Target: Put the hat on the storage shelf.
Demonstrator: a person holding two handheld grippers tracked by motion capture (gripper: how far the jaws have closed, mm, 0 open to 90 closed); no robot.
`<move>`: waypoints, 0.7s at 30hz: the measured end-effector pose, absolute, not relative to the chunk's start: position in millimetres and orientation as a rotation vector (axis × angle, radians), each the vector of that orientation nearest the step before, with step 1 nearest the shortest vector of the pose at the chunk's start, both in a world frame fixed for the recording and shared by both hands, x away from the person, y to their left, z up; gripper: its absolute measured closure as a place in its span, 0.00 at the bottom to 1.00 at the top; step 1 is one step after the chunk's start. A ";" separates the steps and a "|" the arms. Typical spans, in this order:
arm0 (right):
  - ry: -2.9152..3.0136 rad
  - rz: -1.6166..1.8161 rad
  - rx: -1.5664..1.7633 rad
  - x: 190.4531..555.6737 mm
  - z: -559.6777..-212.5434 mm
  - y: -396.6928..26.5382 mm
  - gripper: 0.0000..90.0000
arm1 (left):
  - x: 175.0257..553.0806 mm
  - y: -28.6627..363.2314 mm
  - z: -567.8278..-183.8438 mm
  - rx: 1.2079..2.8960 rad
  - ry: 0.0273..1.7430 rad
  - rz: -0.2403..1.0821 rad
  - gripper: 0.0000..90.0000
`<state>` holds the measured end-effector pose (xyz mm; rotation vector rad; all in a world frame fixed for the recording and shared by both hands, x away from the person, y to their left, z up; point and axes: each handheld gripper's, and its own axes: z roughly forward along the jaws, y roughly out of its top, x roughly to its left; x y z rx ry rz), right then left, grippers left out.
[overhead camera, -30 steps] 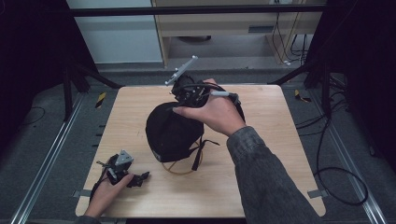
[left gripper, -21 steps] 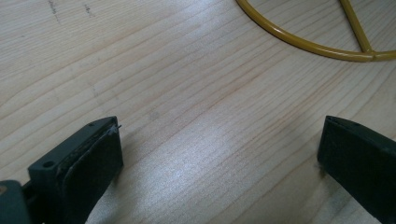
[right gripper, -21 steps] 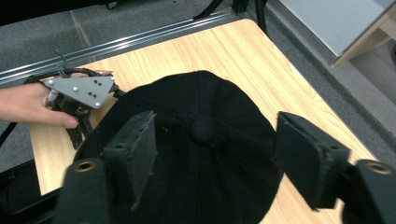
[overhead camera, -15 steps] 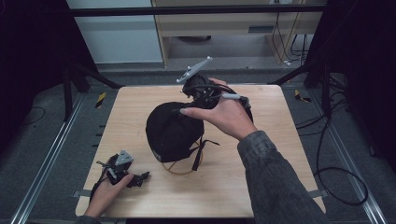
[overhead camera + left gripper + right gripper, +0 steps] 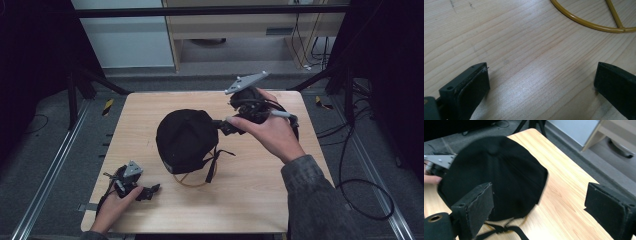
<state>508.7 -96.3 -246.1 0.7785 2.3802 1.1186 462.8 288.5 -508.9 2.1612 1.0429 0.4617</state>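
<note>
The right tool (image 5: 223, 125) has just been opening, jaws wide with nothing between them, beside the black hat (image 5: 186, 138) sitting mid-counter (image 5: 260, 185) on its yellow ring (image 5: 586, 23); back away gently, avoiding snagging fabric.

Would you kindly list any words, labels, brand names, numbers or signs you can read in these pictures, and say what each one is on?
None can be read: the black cap, the wooden table, the yellow wire ring and both claws carry no legible text.
The yellow-and-black striped markers on the floor bear a pattern, not words.
</note>
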 end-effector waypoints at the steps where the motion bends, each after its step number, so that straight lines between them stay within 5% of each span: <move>1: 2.372 1.125 0.793 507.6 -248.7 -102.0 0.09 | 462.8 288.4 -508.9 2.161 1.044 0.462 0.00; 21: 2.301 1.055 0.995 486.4 -355.2 -163.4 0.18 | 462.6 288.5 -508.9 2.163 1.045 0.460 0.00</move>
